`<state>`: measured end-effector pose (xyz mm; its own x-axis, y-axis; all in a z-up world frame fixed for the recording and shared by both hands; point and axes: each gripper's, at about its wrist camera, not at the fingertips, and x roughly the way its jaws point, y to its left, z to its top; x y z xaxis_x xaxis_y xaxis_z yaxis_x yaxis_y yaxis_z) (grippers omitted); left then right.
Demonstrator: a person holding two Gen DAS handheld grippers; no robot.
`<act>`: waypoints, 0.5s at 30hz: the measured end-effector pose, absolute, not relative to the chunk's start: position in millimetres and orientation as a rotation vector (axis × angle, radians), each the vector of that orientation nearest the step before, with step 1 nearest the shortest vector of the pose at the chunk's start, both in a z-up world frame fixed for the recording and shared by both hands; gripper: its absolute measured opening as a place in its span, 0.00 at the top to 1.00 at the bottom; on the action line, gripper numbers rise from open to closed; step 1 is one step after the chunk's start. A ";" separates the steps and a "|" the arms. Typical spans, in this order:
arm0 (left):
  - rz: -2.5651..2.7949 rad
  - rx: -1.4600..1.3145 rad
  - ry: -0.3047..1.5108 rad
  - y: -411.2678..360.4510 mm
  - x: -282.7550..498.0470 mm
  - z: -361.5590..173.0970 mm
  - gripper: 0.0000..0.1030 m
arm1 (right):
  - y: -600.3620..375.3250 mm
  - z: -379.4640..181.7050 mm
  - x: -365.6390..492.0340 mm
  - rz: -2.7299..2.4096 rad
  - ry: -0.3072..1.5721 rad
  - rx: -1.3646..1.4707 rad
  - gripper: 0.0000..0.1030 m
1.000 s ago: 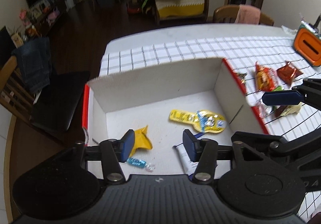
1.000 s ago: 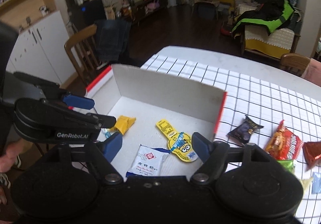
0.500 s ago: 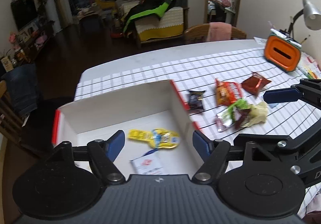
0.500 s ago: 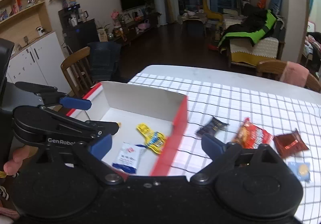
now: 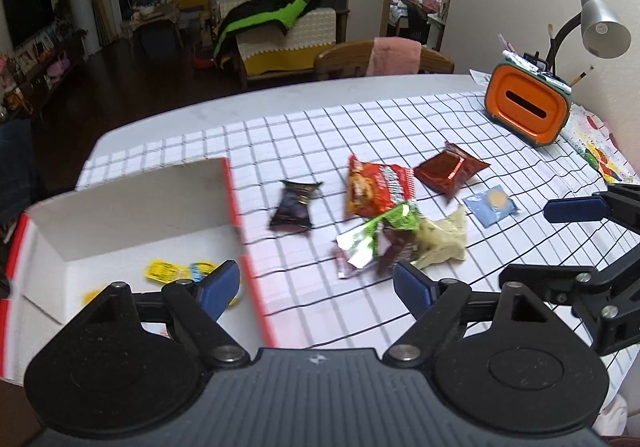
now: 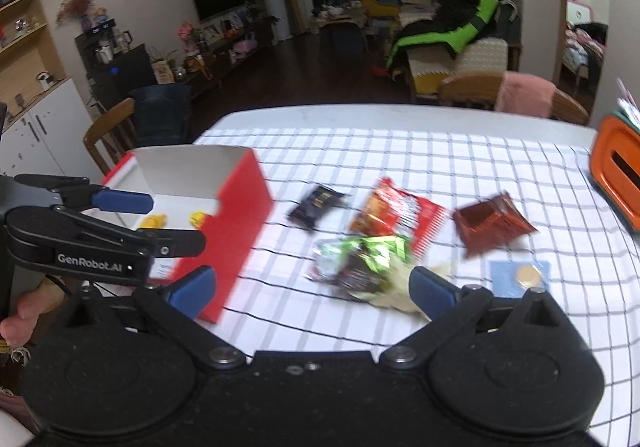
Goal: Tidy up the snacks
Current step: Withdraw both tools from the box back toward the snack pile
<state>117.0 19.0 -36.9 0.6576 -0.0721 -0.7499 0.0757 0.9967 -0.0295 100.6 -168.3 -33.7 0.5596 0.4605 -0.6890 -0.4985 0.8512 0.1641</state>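
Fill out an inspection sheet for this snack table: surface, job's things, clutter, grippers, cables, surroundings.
Surface: table under a white grid tablecloth.
Job's things: red-and-white box at the left, yellow packets inside; loose on the cloth lie a black packet, an orange-red bag, a dark red packet, a blue sachet and a heap of green and pale wrappers.
Clutter: orange organizer with pens, a desk lamp.
Grippers: left gripper jaws opening, nothing between them; right gripper jaws opening, above the heap, gripping nothing.
Cables: nothing seen.
Surroundings: wooden chairs, a sofa with a green-and-black jacket, a television.
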 end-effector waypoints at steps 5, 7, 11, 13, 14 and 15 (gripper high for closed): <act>-0.081 0.005 0.863 -9.3 136.3 -54.0 0.18 | -205.3 -46.2 115.3 0.520 0.808 -0.090 0.00; -0.078 0.012 0.866 -20.5 146.1 -61.6 0.18 | -218.9 -51.9 124.4 0.500 0.810 -0.103 0.00; -0.060 0.024 0.895 -37.2 166.3 -77.6 0.18 | -243.5 -68.0 147.4 0.462 0.820 -0.121 0.00; -0.055 0.025 0.913 -43.9 175.8 -85.0 0.18 | -252.1 -78.3 159.3 0.446 0.826 -0.129 0.00; -0.056 0.028 0.920 -47.6 180.1 -88.5 0.18 | -255.1 -83.9 164.6 0.438 0.831 -0.136 0.00; -0.052 0.033 0.925 -50.6 183.2 -91.5 0.18 | -258.0 -89.6 169.5 0.429 0.834 -0.144 0.00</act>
<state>183.2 -50.6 -91.5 0.6009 -0.0311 -0.7987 0.0592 0.9982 0.0056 169.5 -258.0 -89.6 0.5926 0.3115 -0.7428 -0.4227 0.9053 0.0424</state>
